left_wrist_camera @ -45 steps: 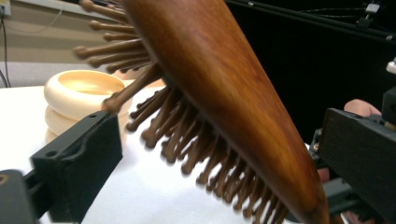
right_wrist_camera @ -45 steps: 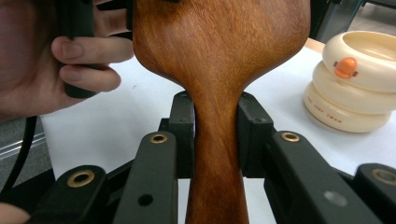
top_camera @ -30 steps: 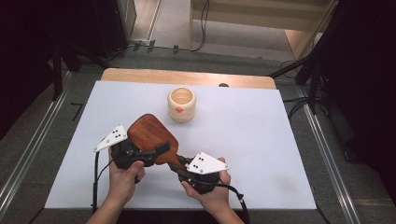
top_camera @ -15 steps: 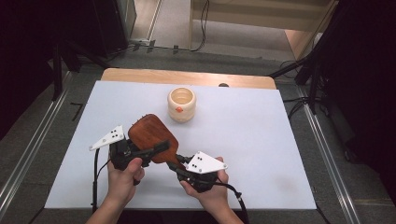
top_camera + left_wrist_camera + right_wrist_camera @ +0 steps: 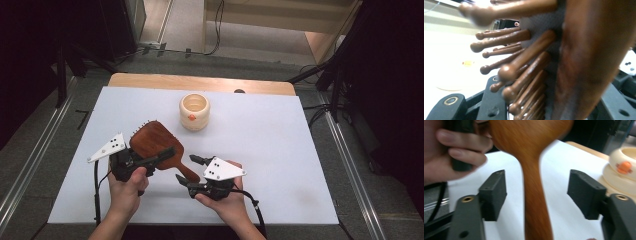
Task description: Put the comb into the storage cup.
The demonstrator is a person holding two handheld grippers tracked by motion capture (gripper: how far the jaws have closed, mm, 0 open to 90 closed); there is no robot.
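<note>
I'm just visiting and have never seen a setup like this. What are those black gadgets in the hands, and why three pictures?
No robot here: a person holds a two-jaw gripper in each hand. One picture comes from a fixed camera above the white table. The other two come from small cameras riding on the grippers, looking along their black jaws.

The left gripper is clamped on the head of a wooden hairbrush; its own close-up shows the bristles. The right gripper is open, its jaws standing on either side of the brush handle without touching it. Farther back on the table stands a cream cup with an orange mark.
</note>
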